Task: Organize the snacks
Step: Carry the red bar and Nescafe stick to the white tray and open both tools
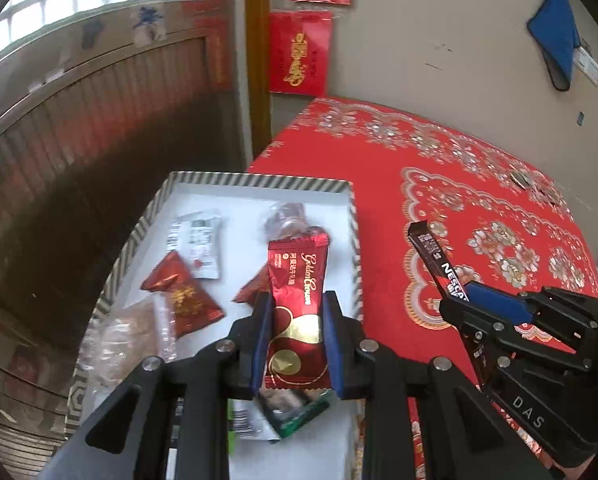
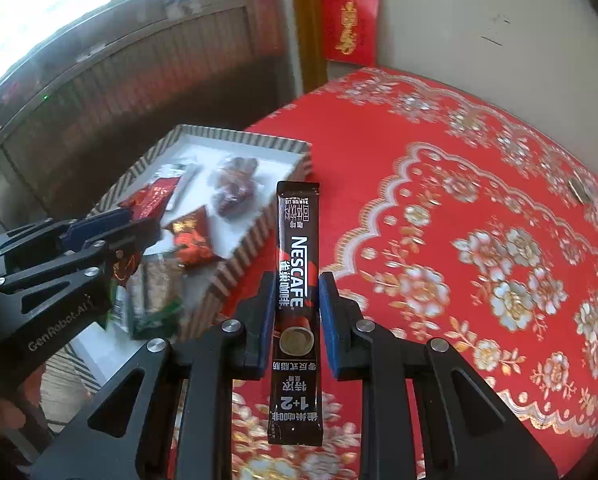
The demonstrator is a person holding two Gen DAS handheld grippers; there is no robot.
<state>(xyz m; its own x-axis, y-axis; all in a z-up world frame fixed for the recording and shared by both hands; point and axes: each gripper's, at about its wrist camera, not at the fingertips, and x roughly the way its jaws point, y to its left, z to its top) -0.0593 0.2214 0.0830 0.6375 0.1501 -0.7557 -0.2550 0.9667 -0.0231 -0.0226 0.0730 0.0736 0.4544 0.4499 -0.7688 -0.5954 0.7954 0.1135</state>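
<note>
My left gripper (image 1: 297,316) is shut on a red Golden Crown candy packet (image 1: 297,312) and holds it above the striped tray (image 1: 259,181). My right gripper (image 2: 295,304) is shut on a dark Nescafe coffee stick (image 2: 297,280), held over the red tablecloth just right of the tray (image 2: 239,260). The right gripper with the stick (image 1: 439,264) also shows in the left wrist view, and the left gripper (image 2: 135,222) shows in the right wrist view over the tray. The tray holds several snacks: red triangular packets (image 1: 183,296), a white packet (image 1: 197,248), a clear-wrapped dark snack (image 2: 233,184) and a green packet (image 1: 299,412).
The table is covered by a red floral cloth (image 2: 459,220). A small metal object (image 1: 519,179) lies near its far right edge. The tray sits at the table's left edge, next to a brown wooden wall panel (image 1: 99,140). Red paper decorations (image 1: 299,52) hang on the wall behind.
</note>
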